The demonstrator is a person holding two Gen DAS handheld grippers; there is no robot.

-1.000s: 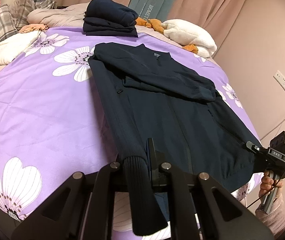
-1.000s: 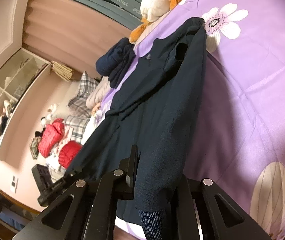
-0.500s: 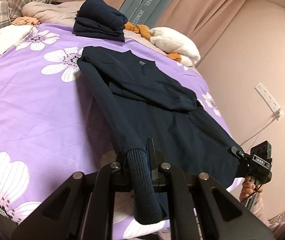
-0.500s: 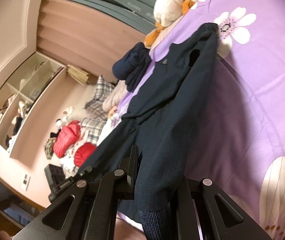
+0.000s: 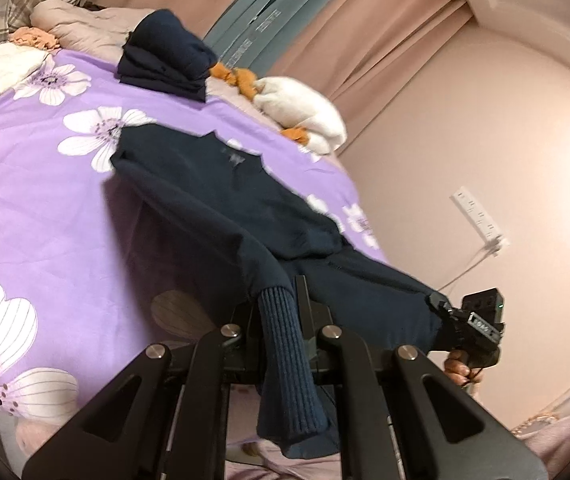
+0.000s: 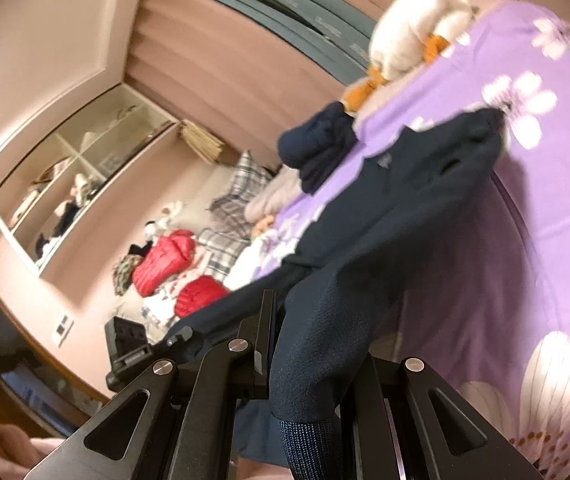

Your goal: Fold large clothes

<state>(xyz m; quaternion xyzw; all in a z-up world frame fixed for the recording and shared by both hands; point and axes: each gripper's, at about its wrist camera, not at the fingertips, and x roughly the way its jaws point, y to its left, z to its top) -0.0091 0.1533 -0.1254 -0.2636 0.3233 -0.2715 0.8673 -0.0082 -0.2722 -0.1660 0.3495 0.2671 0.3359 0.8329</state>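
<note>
Purple flowered bedspread (image 5: 25, 184) is carrying the navy jacket (image 5: 221, 200) | left gripper (image 5: 281, 320) and right gripper (image 6: 305, 344) are both clenching its hem corners | sleeves lying folded in; bottom-to-collar fold seems pending | folded dark pile (image 5: 165, 56) is sitting finished beyond.

Bed (image 5: 25, 184): jacket (image 5: 221, 200) spread on it; folded clothes stack (image 5: 165, 56) behind the jacket; plush toy (image 5: 305, 116) right of the stack.

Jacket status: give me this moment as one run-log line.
left gripper: shut on jacket | right gripper: shut on jacket | hem off bedspread
</note>
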